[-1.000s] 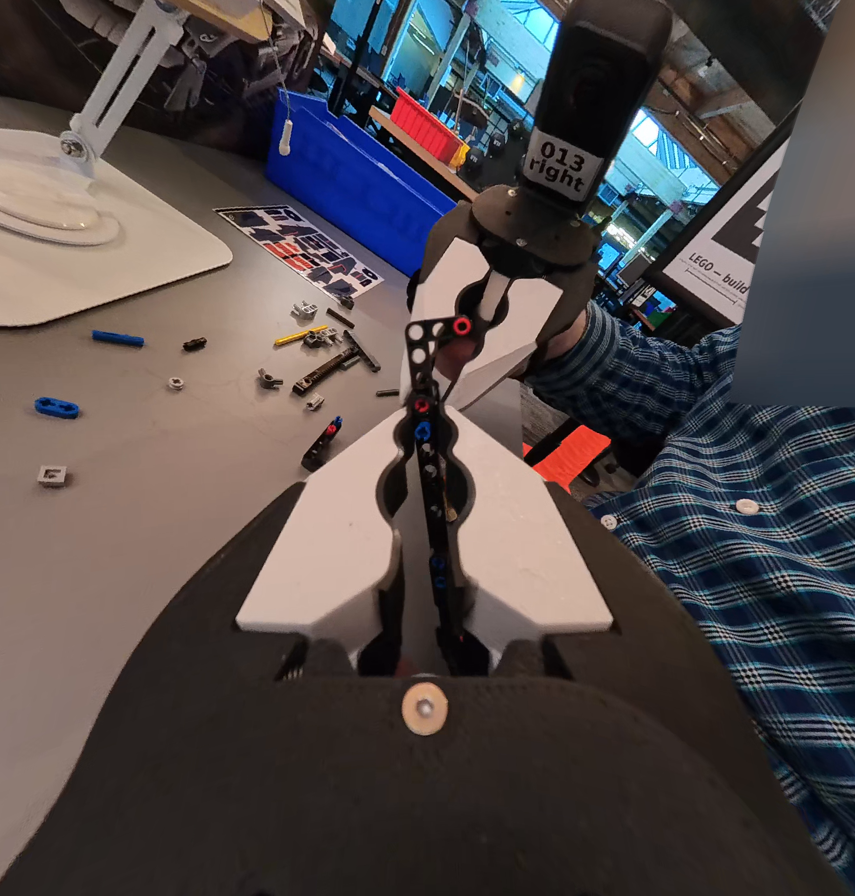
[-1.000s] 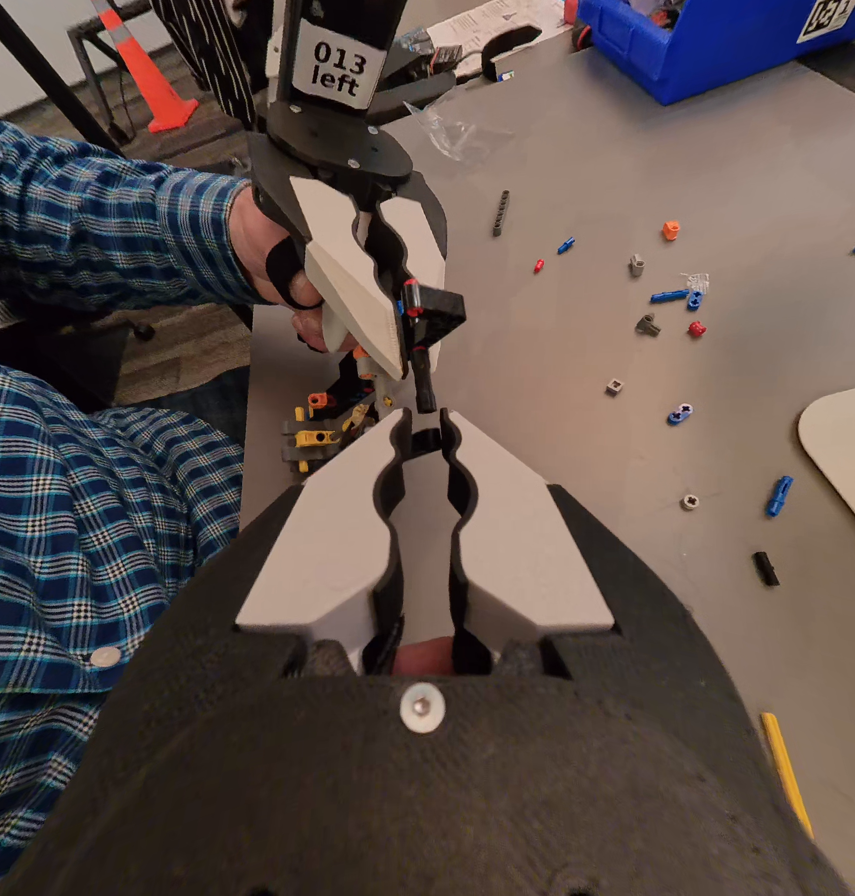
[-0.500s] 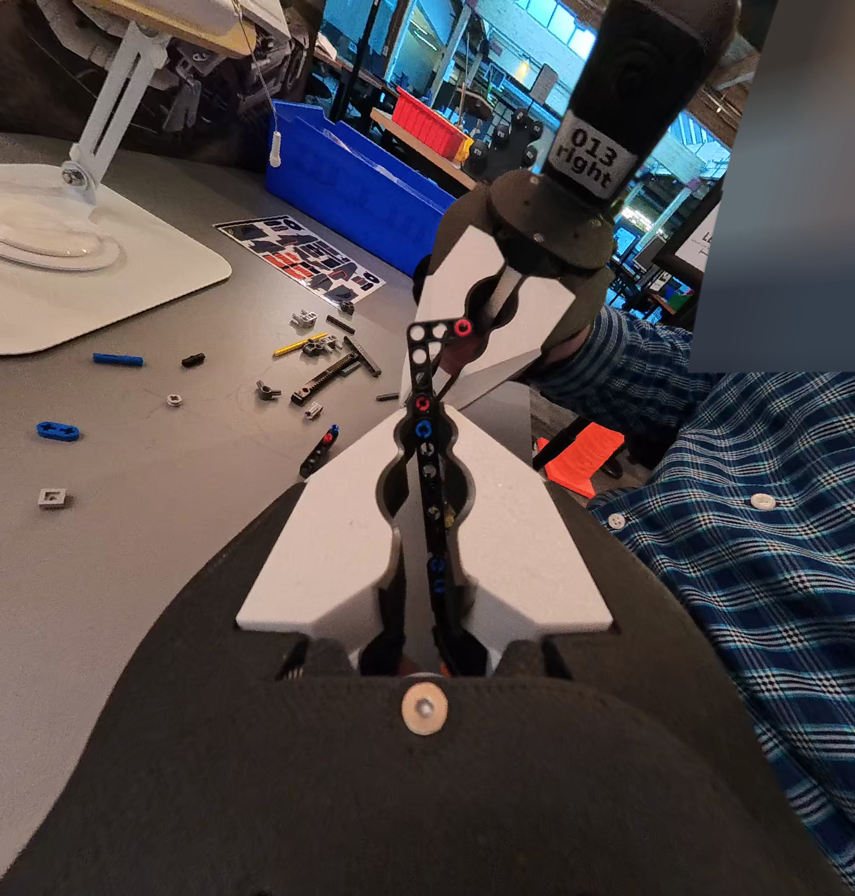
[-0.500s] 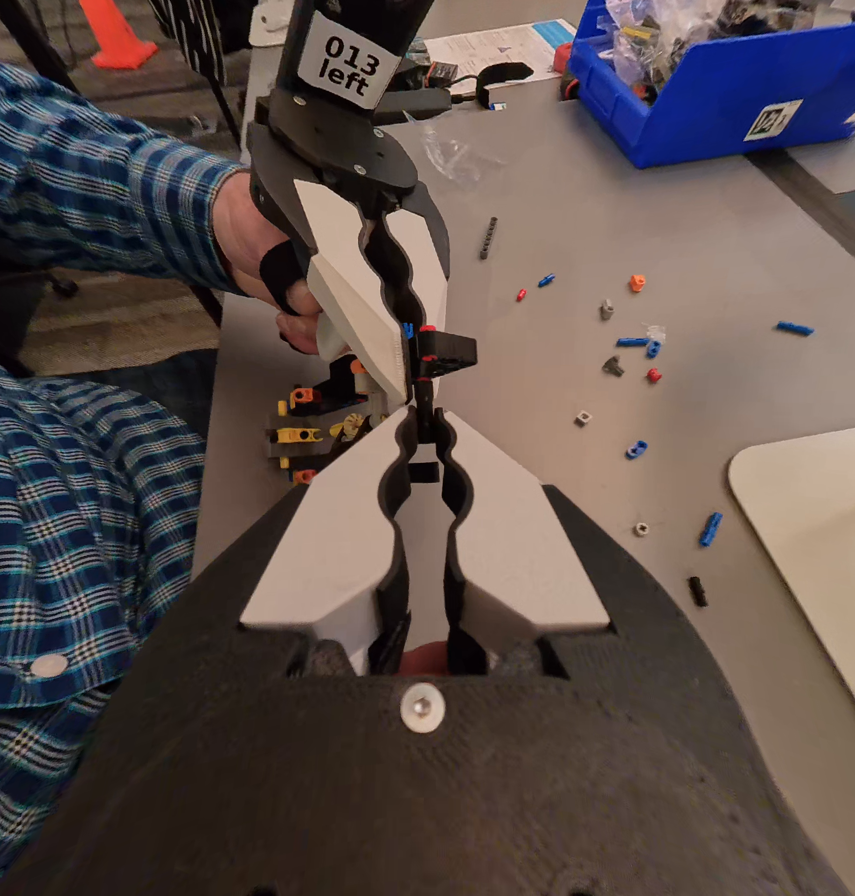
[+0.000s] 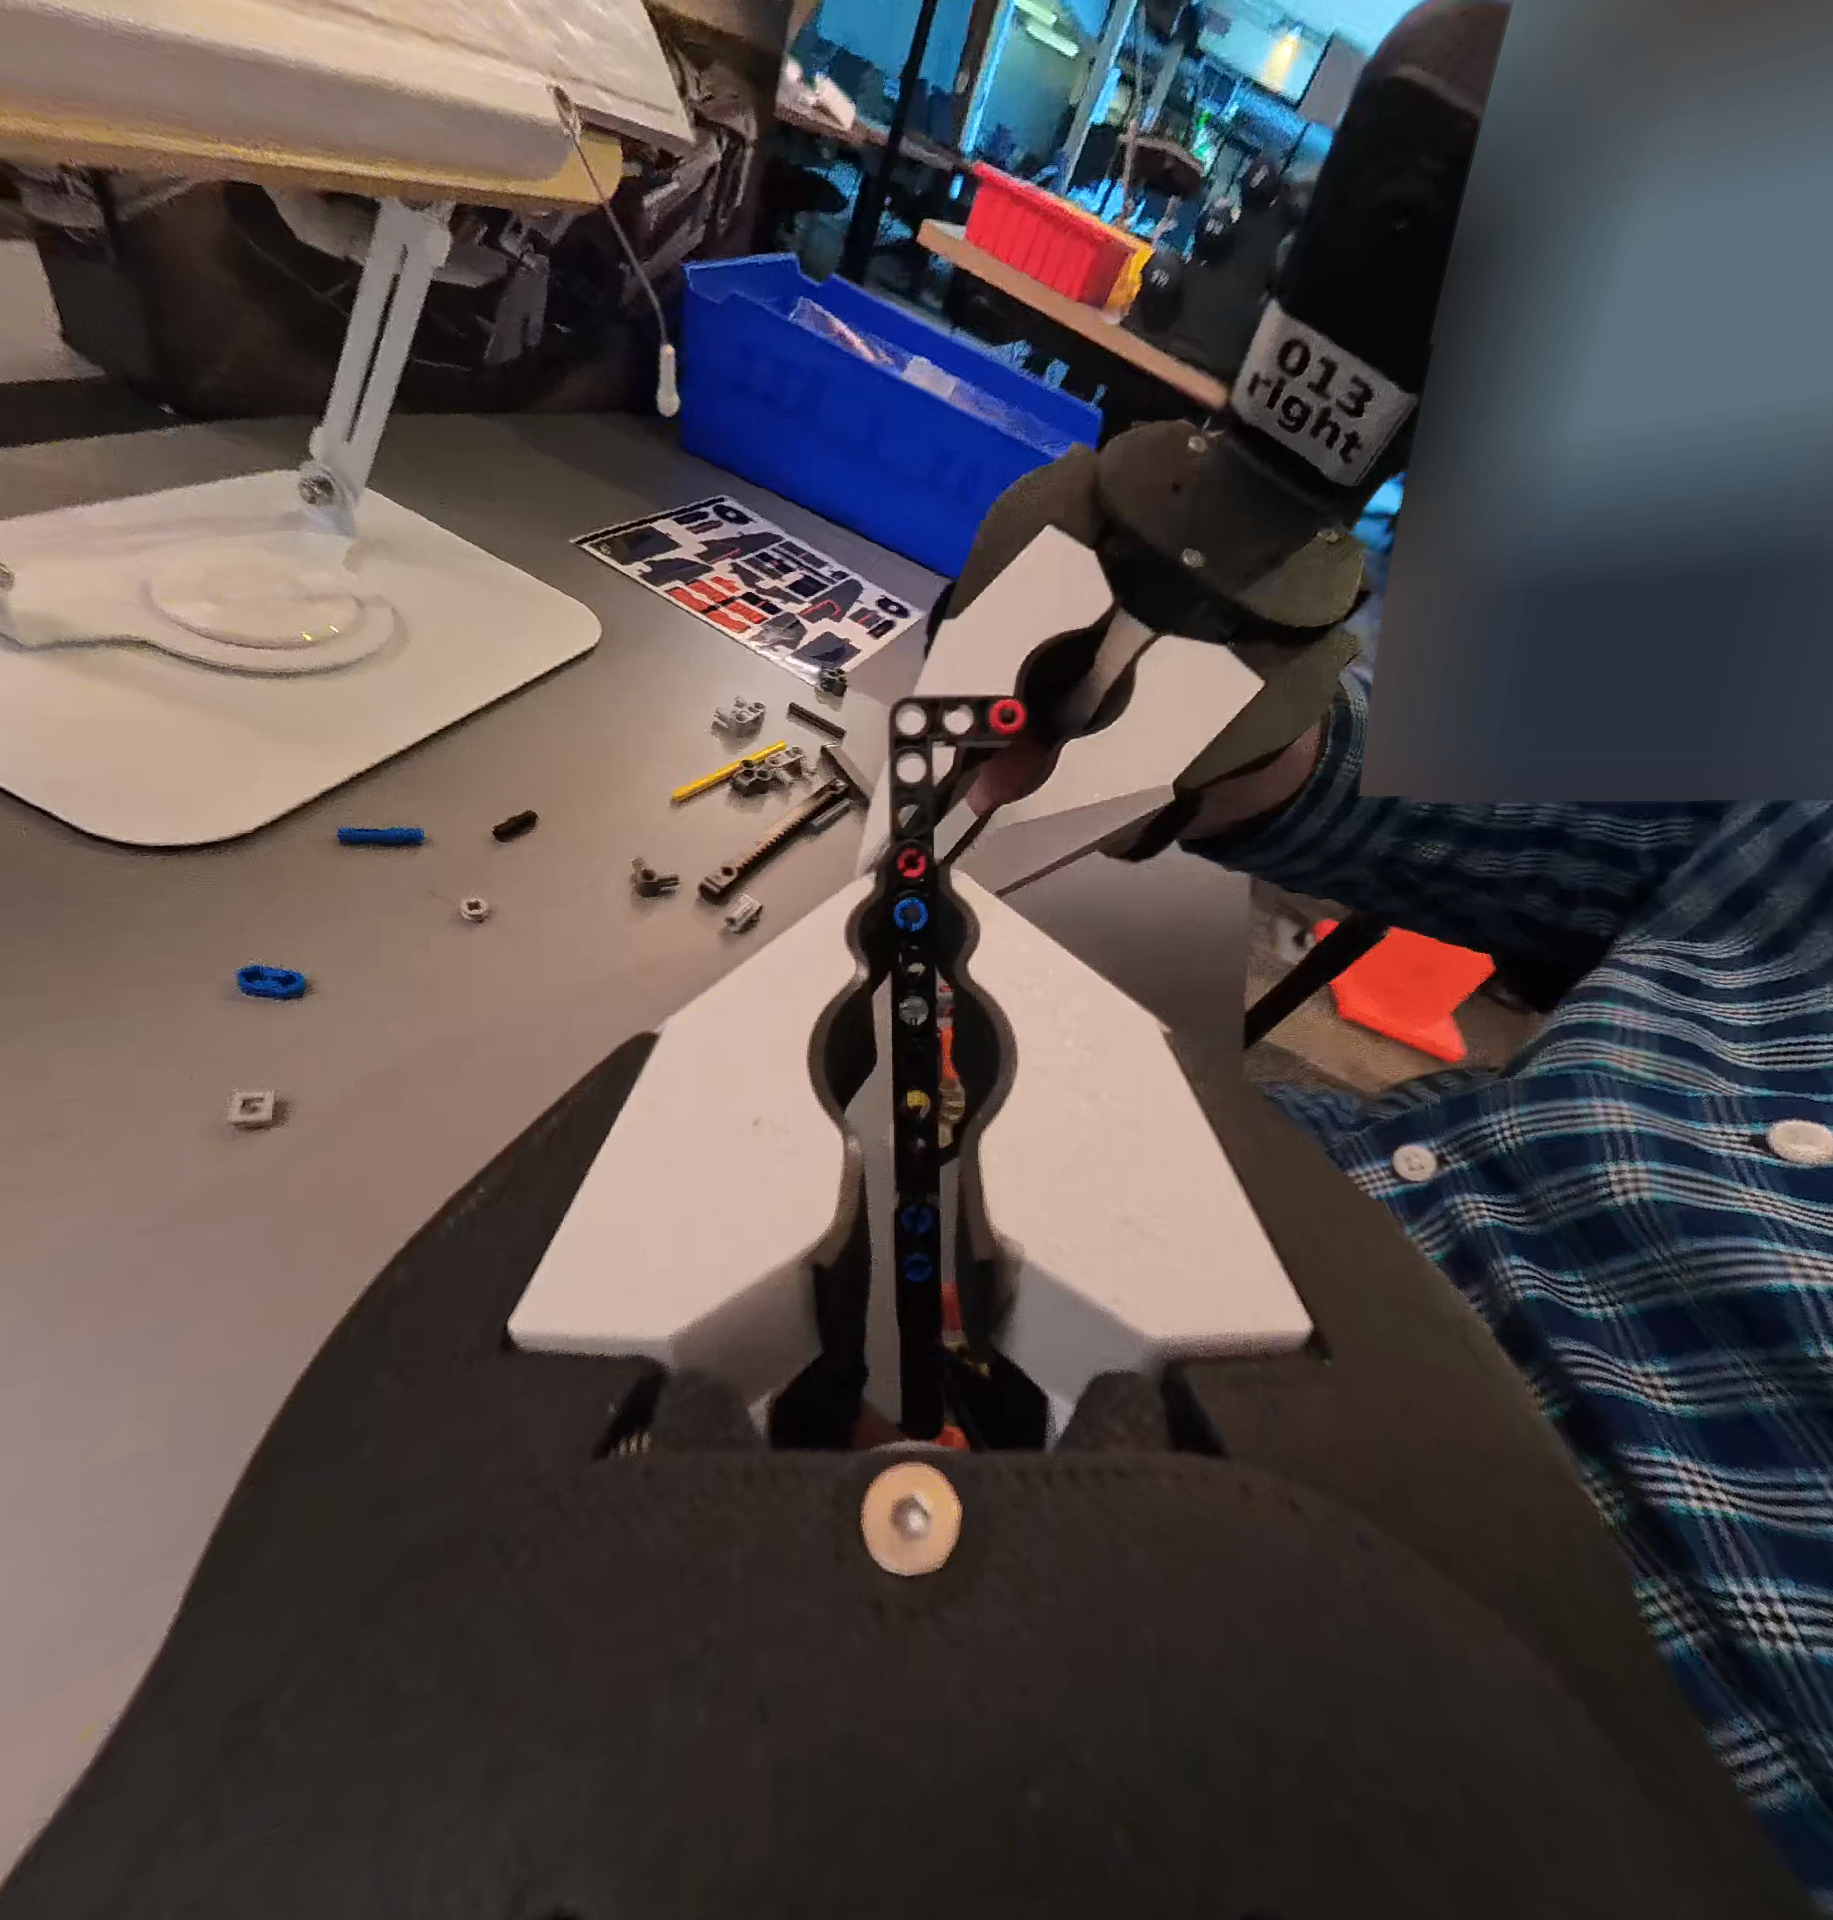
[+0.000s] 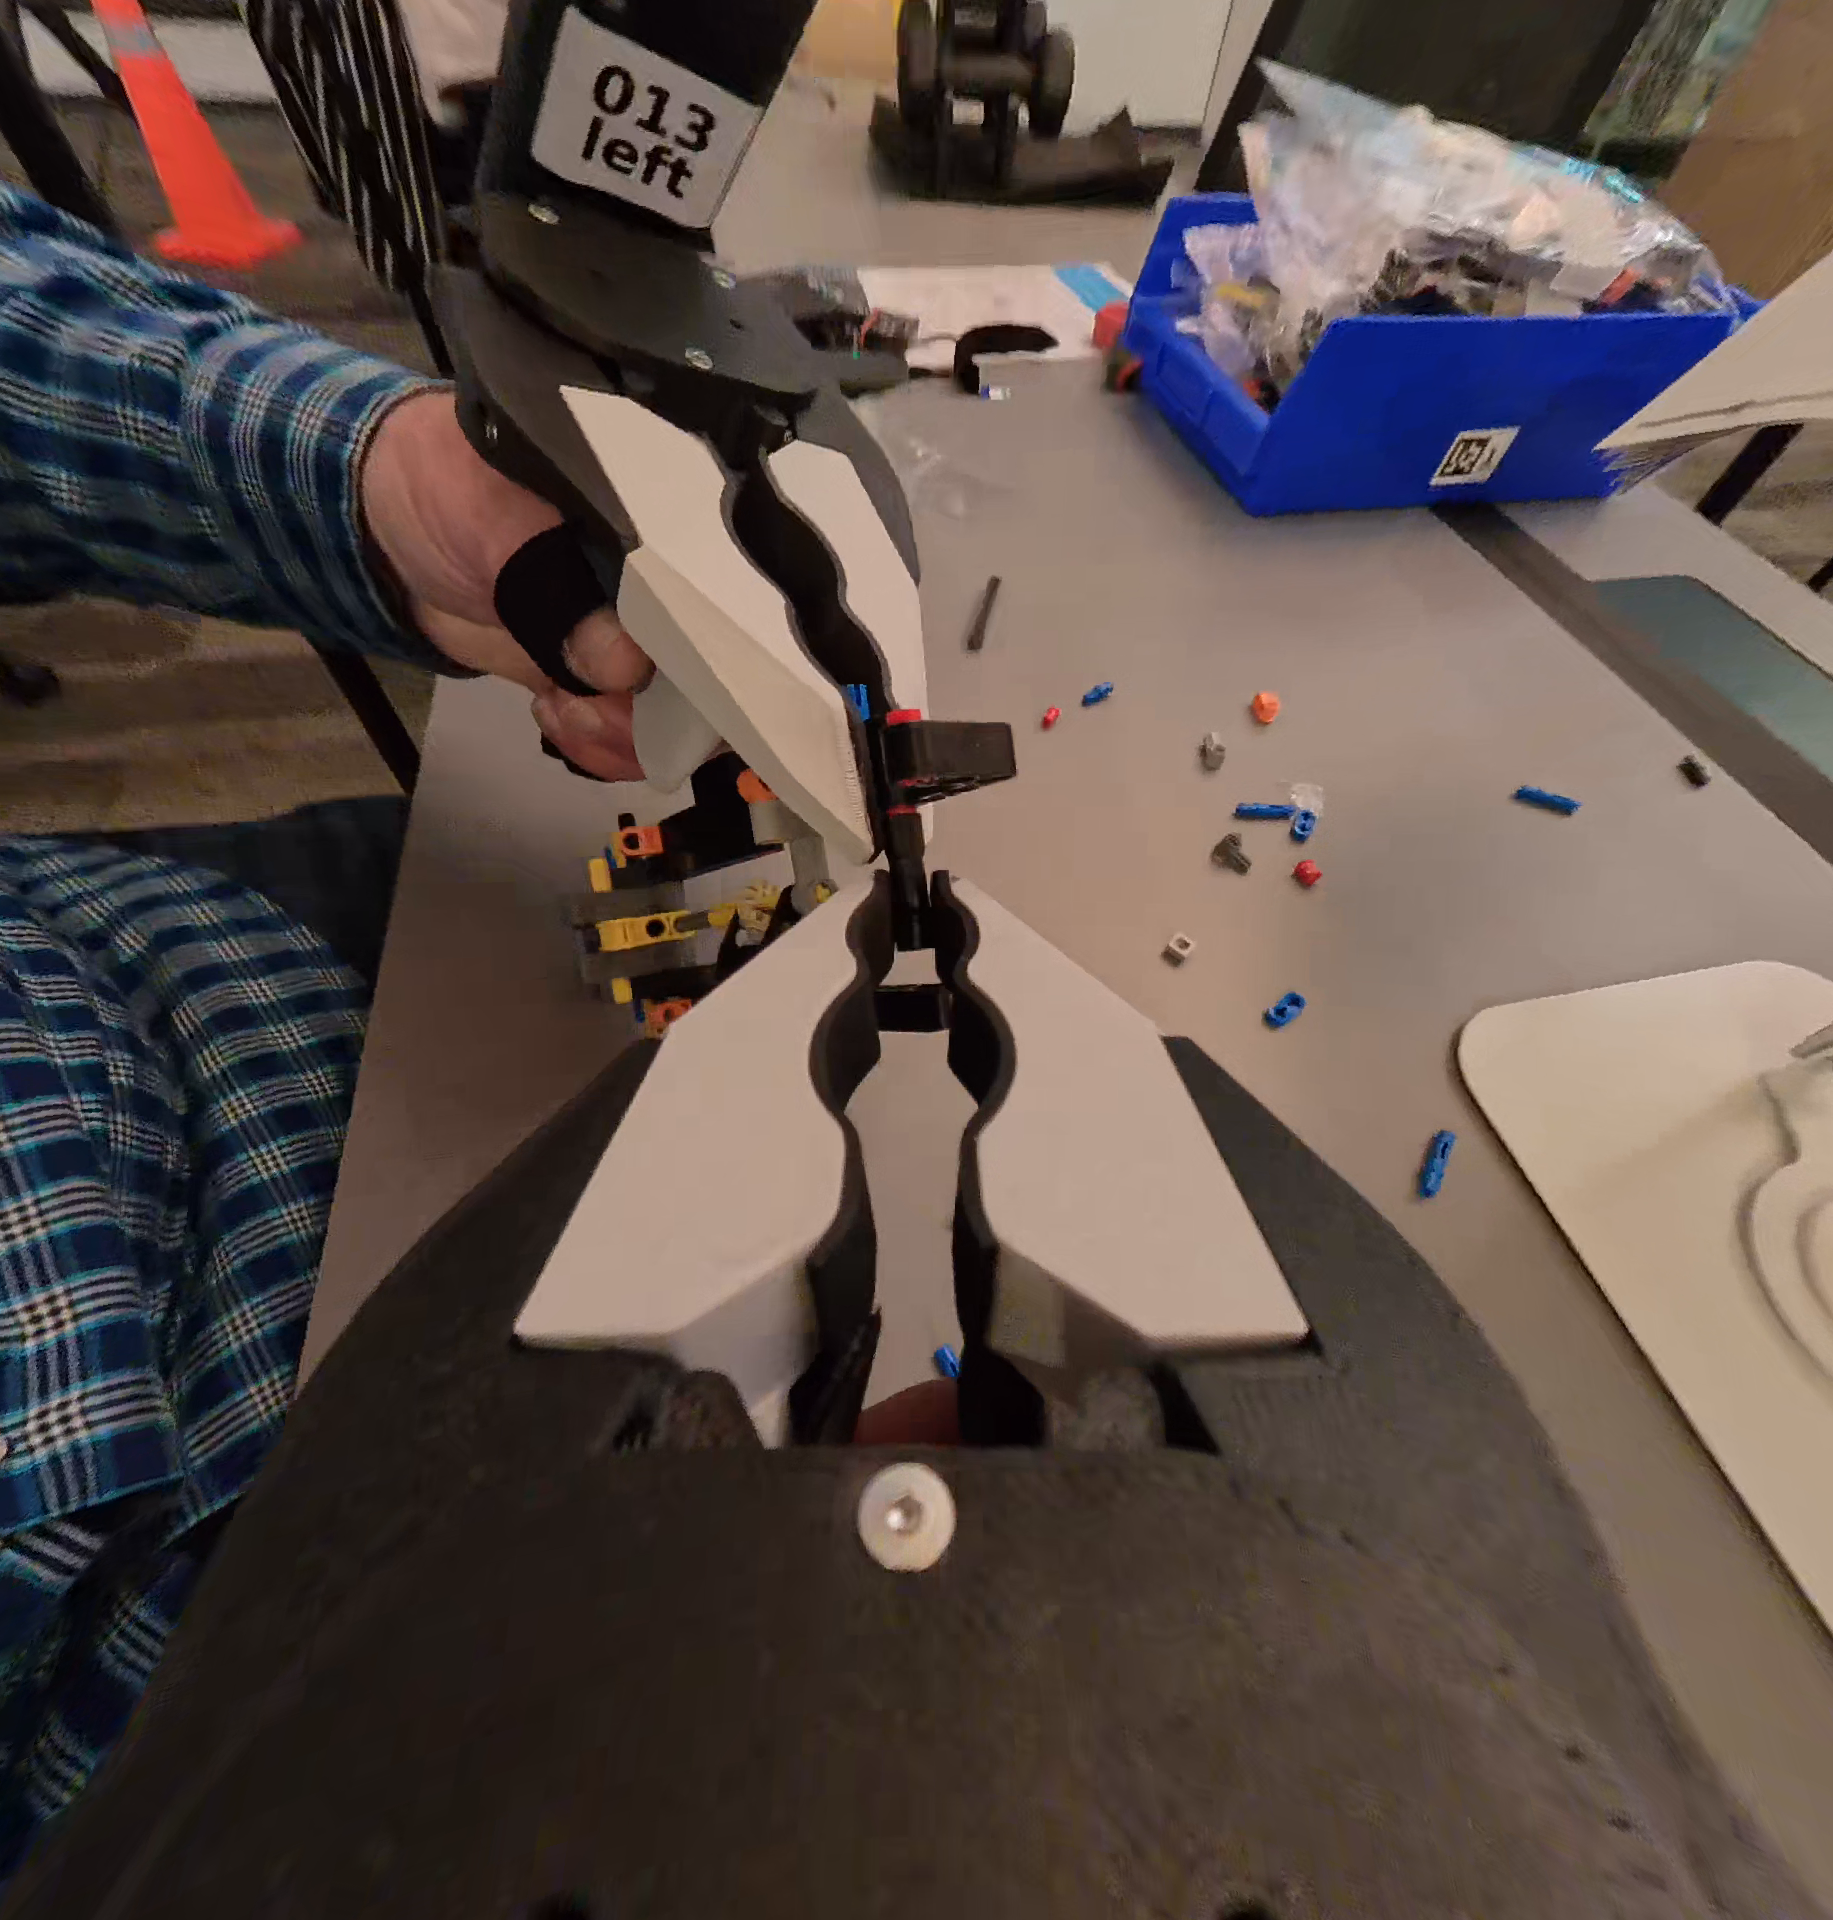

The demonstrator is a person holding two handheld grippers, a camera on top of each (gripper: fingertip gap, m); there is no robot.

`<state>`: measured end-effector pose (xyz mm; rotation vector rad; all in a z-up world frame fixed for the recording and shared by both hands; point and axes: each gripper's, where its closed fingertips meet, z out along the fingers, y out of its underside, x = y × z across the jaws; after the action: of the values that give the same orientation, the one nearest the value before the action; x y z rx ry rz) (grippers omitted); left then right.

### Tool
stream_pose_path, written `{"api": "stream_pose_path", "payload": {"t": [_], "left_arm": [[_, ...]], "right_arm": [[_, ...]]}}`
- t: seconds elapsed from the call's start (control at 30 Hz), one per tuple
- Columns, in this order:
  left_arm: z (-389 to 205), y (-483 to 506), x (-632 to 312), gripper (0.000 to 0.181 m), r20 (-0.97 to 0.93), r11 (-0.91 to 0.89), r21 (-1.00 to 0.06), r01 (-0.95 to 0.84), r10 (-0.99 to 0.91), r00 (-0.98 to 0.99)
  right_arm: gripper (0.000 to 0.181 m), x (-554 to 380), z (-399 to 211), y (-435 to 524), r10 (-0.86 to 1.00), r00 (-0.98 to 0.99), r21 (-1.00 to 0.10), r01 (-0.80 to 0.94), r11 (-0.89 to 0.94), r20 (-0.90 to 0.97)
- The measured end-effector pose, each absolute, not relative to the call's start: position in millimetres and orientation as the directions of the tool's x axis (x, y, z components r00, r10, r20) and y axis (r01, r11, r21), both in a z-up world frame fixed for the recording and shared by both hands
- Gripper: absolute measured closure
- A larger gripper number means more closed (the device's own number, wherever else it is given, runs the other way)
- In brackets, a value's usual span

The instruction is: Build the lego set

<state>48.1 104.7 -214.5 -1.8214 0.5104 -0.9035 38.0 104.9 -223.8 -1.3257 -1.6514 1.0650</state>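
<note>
My left gripper (image 5: 913, 883) is shut on a long black lego beam (image 5: 914, 1081) that carries blue and red pins. A black L-shaped beam (image 5: 910, 769) with a red pin stands on its far end. My right gripper (image 6: 907, 896) is shut on the lower tip of that L-shaped beam (image 6: 948, 753) and faces the left gripper (image 6: 870, 821) tip to tip. In the left wrist view the right gripper (image 5: 1026, 748) closes on the L-beam's arm. Both hold the assembly above the grey table (image 6: 1151, 623).
A partly built yellow, black and orange lego model (image 6: 673, 914) lies at the table edge. Several small loose pieces (image 6: 1265, 821) are scattered about. A blue bin (image 6: 1411, 436) of bagged parts, a sticker sheet (image 5: 756, 592) and a white stand base (image 5: 247, 665) sit farther off.
My right gripper has moved forward from just short of the L-shaped beam and closed on its tip. Both grippers have tilted, so the views show more of the back of the table.
</note>
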Motion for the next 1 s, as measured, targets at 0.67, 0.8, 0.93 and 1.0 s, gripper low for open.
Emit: {"api": "stream_pose_path", "payload": {"t": [0.67, 0.8, 0.93, 1.0], "left_arm": [[-224.5, 101.3, 49.8, 0.158, 0.229, -0.394, -0.914, -0.095, -0.696, 0.681], [-230.7, 102.0, 48.0, 0.157, 0.274, -0.428, -0.901, -0.071, -0.688, 0.672], [-233.7, 103.7, 45.2, 0.166, 0.318, -0.455, -0.890, -0.038, -0.677, 0.664], [-236.0, 104.0, 44.6, 0.167, 0.336, -0.467, -0.884, -0.028, -0.674, 0.658]], "right_arm": [[0.177, 43.3, -232.1, 102.8, 0.983, -0.163, -0.934, 0.358, -0.019, -0.082], [0.177, 43.0, -235.3, 104.6, 0.977, -0.142, -0.916, 0.391, -0.091, -0.158], [0.177, 42.7, -238.1, 103.8, 0.967, -0.134, -0.898, 0.417, -0.142, -0.215], [0.177, 42.4, -239.3, 103.8, 0.965, -0.128, -0.891, 0.428, -0.153, -0.227]]}}
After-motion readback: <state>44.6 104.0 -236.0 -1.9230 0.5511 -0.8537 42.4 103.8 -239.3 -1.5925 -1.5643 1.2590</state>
